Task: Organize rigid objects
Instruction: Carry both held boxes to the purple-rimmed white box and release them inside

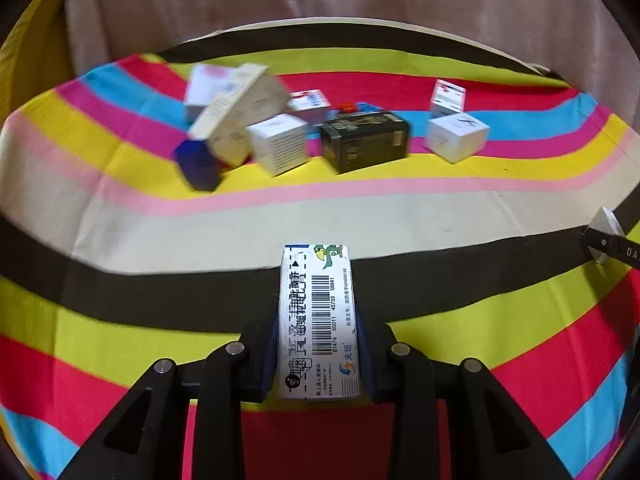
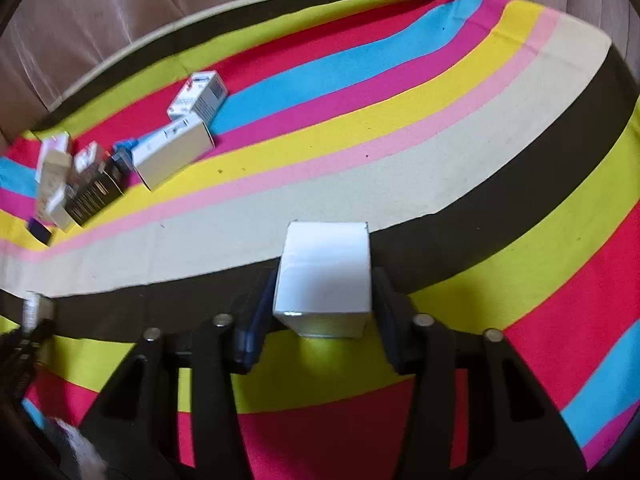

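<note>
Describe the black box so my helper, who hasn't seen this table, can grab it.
On the striped cloth, look at the far cluster of boxes. The black box sits mid-row, between two white cubes. It is the only dark, low, oblong one, with fine gold print.

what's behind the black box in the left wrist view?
Behind the black box, a red cap and a blue piece poke over its top edge, on the striped cloth. Whatever they belong to is hidden by the box.

The near carton [image 1: 316, 320] carries a barcode, digits "81474 50011 45733 56941", Chinese print and a green bird cartoon.
</note>
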